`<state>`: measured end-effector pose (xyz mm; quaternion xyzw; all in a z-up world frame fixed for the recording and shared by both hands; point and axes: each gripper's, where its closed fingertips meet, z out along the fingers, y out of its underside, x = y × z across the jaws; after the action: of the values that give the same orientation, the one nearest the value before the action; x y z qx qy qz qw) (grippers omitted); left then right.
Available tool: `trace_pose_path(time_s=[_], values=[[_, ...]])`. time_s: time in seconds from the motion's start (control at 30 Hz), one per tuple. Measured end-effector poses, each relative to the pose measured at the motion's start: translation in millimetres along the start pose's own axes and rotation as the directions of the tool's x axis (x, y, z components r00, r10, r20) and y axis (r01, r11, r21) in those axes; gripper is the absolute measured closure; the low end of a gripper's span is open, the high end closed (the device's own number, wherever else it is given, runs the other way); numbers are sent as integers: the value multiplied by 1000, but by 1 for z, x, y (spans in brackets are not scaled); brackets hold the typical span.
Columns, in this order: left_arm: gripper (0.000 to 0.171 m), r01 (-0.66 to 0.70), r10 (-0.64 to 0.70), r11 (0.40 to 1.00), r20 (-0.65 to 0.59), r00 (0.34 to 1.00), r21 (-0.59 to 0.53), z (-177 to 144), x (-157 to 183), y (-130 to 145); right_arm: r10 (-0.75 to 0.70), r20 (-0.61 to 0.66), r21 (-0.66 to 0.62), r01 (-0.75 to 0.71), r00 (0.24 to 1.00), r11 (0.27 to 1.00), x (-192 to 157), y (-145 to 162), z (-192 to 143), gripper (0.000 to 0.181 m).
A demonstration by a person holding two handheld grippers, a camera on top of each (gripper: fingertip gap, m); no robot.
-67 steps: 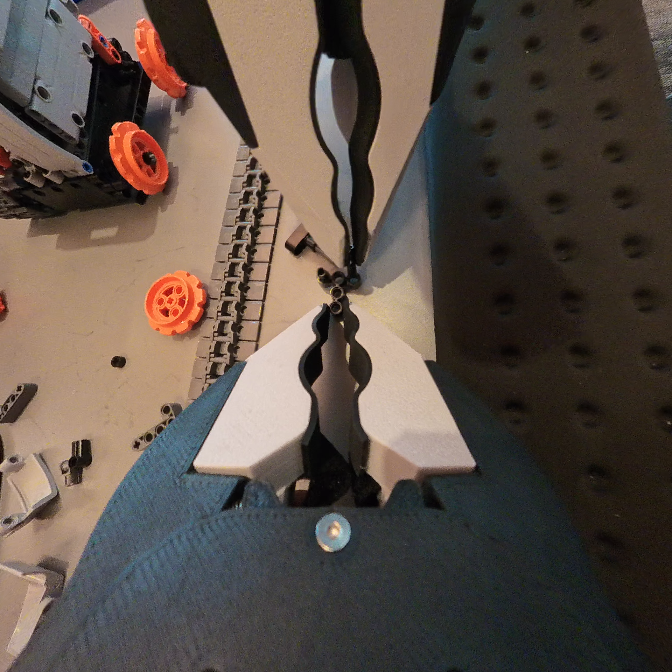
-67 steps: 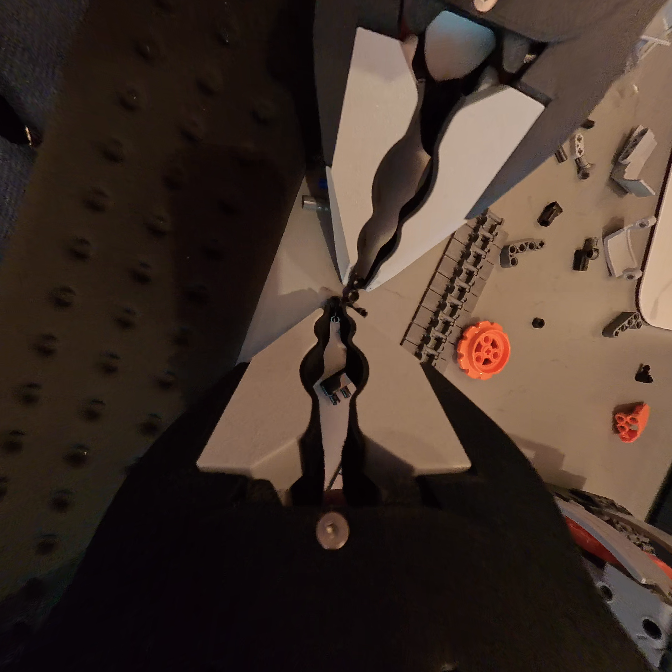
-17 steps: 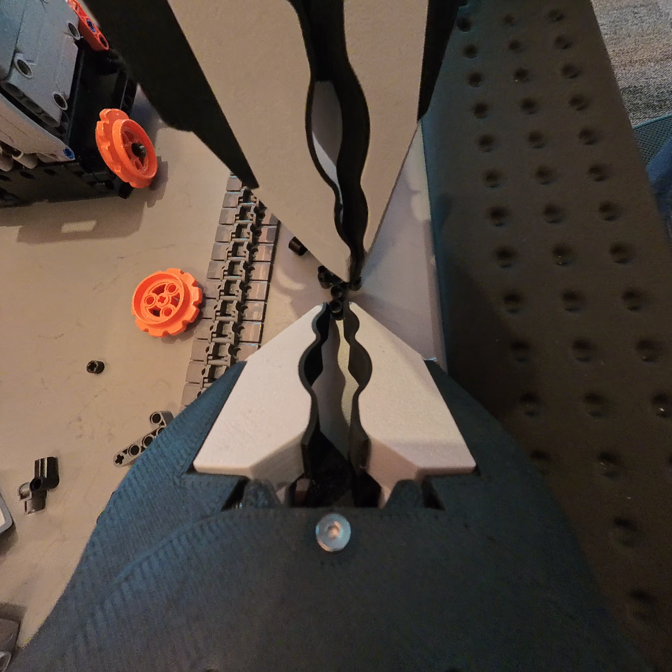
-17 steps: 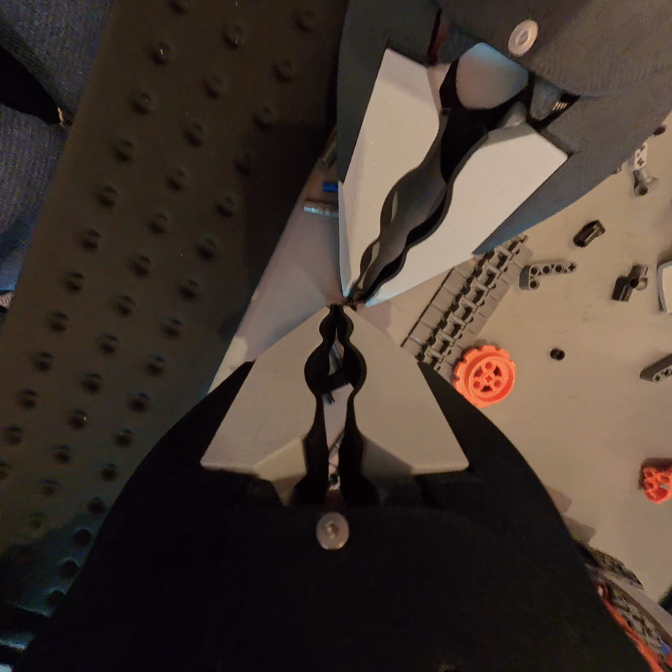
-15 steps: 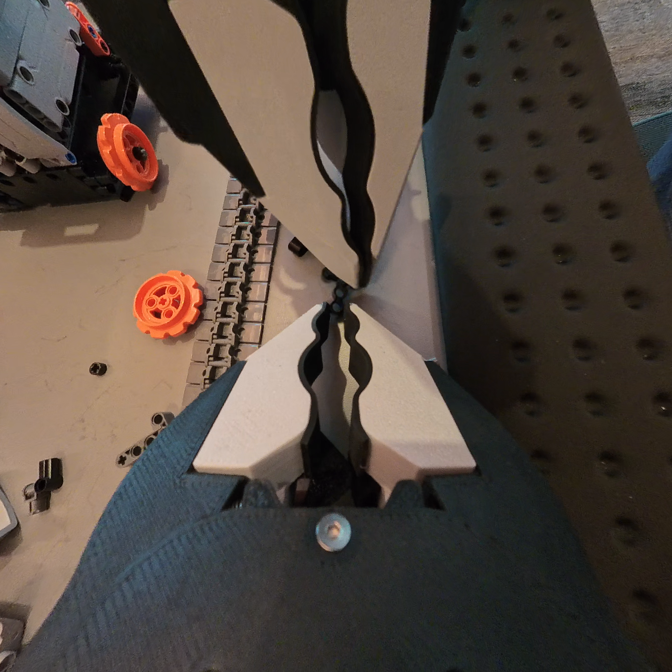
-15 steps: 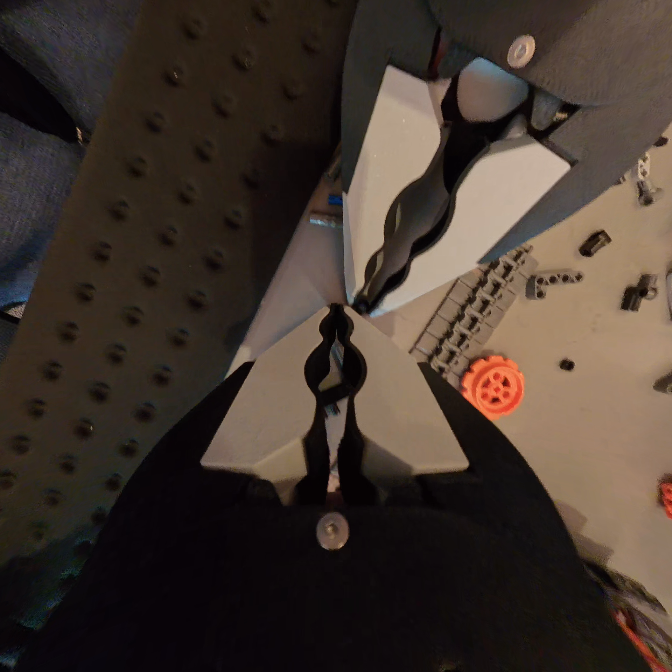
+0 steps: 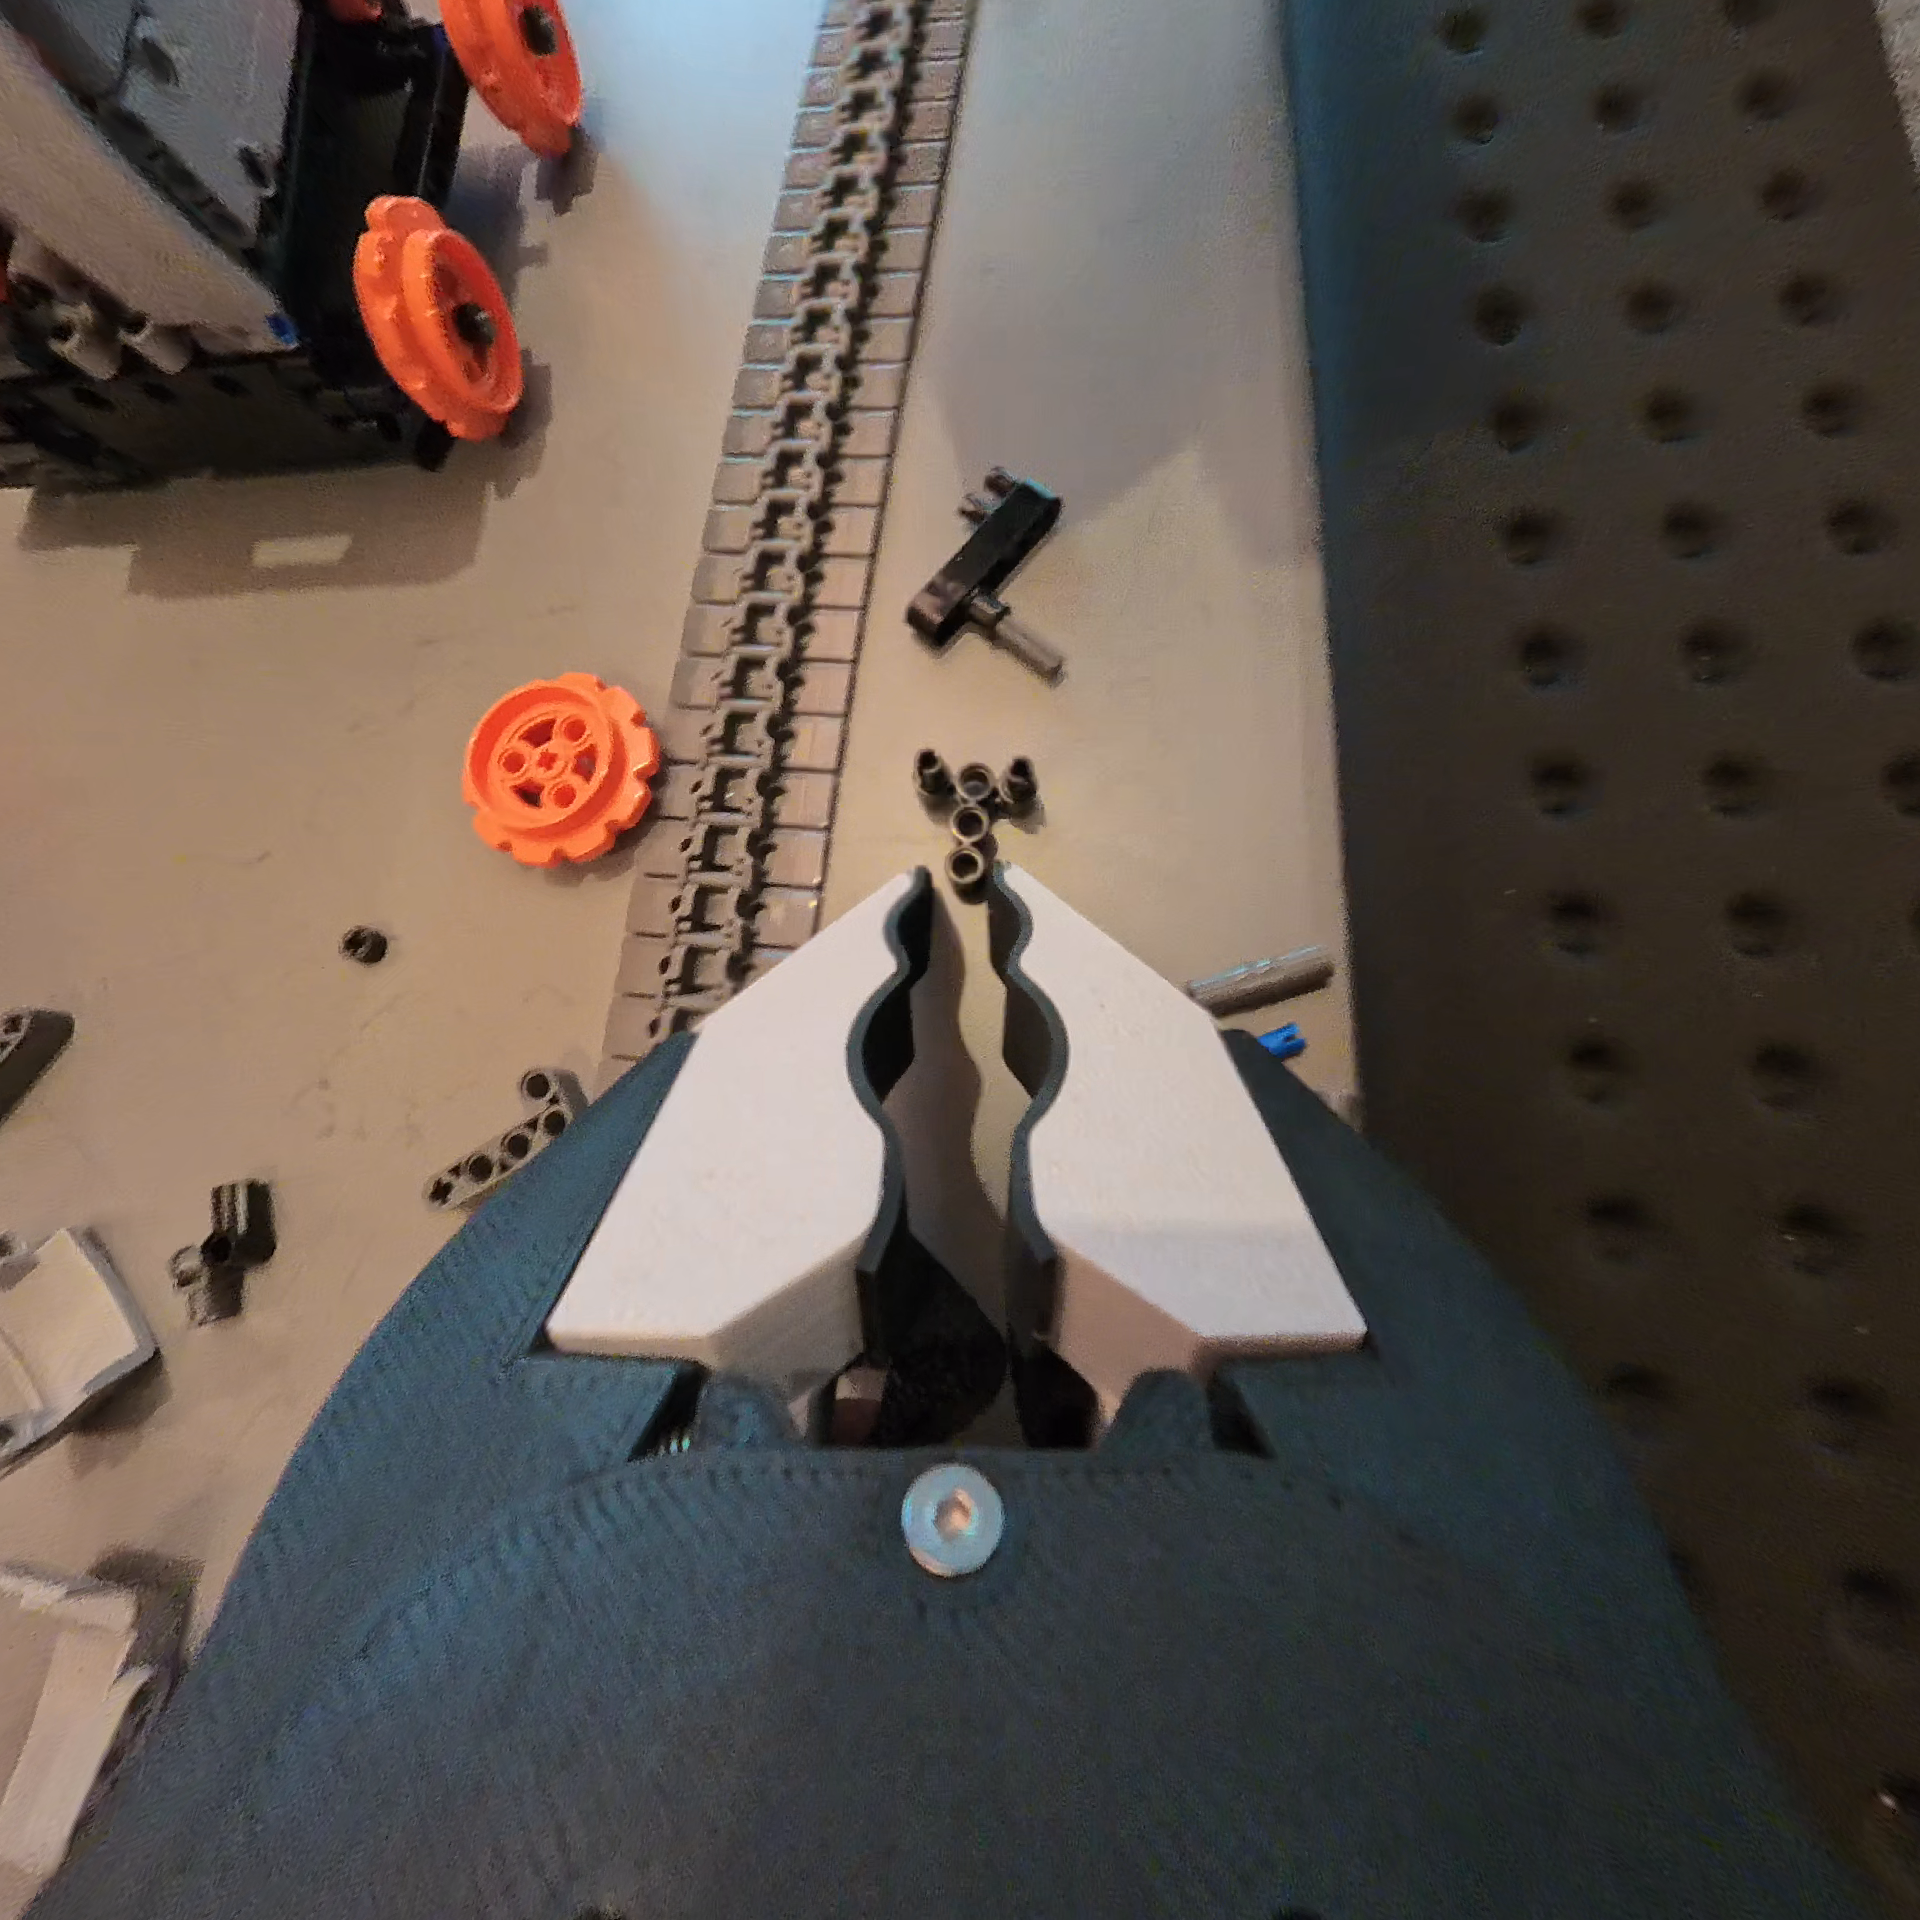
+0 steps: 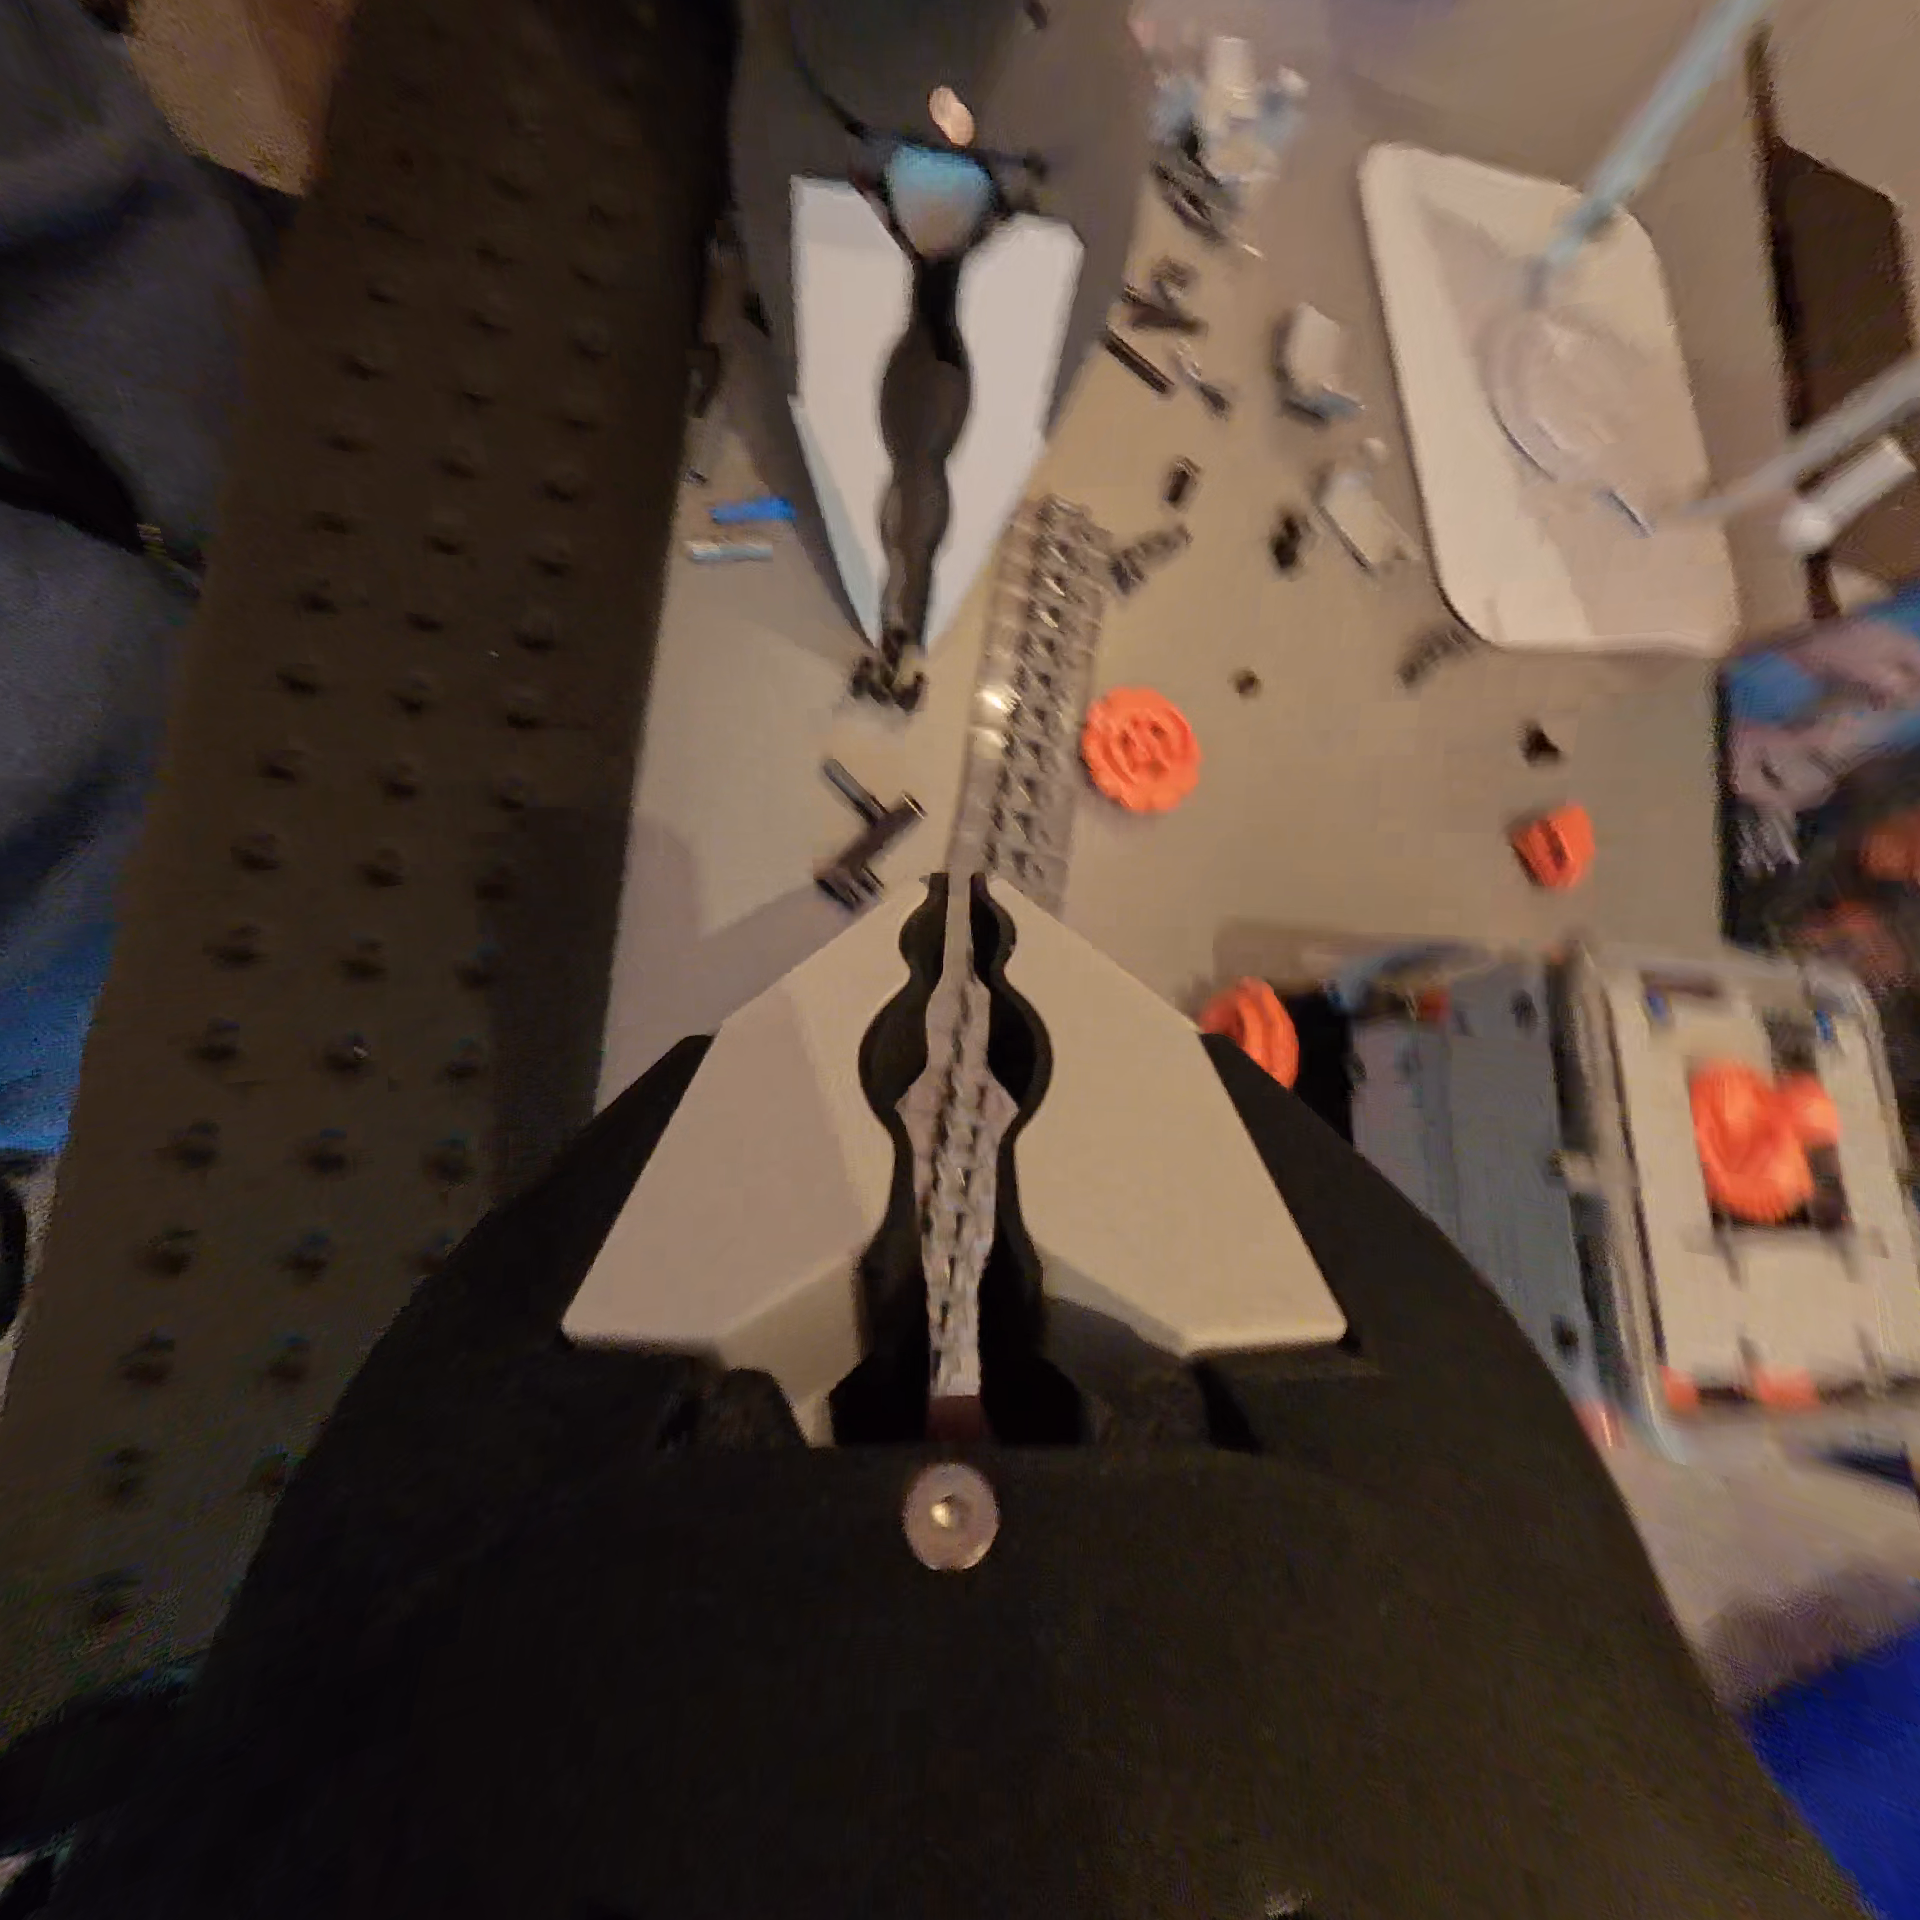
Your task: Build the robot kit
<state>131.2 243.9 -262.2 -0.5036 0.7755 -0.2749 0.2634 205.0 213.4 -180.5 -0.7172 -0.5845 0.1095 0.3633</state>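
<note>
Gone from the left wrist view, the right gripper has pulled back, well apart from the left gripper it met tip to tip. The left jaws pinch the near end of a small dark T-shaped piece above the table, its stem pointing straight away and its crossbar far, just right of the grey track strip. The right jaws sit almost together. Blur hides whether they carry anything.
</note>
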Motion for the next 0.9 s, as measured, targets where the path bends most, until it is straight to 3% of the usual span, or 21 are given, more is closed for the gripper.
trace_pose_path(time_s=[0.2,0.4,0.47,0.6,0.73,0.9], values=[[135,22,-21,1000,49,999,-8,-17,-15,-1,219,-301,-89,-256,928,963,49,84,-31,156],[129,-1,-6,999,154,988,47,-6,-45,-52,303,-428,-131,-390,851,911,77,140,-35,147],[128,-23,19,1000,200,980,18,8,-60,-61,322,-403,-140,-405,857,904,78,146,-26,146],[125,-27,20,999,261,965,24,26,-91,-79,320,-408,-128,-401,855,907,81,146,-14,160],[120,-130,96,989,367,925,69,14,-116,-113,328,-363,-78,-380,872,922,73,134,-9,162],[98,-280,249,960,485,838,-10,14,-142,-138,341,-318,-8,-362,885,932,65,115,0,166]])
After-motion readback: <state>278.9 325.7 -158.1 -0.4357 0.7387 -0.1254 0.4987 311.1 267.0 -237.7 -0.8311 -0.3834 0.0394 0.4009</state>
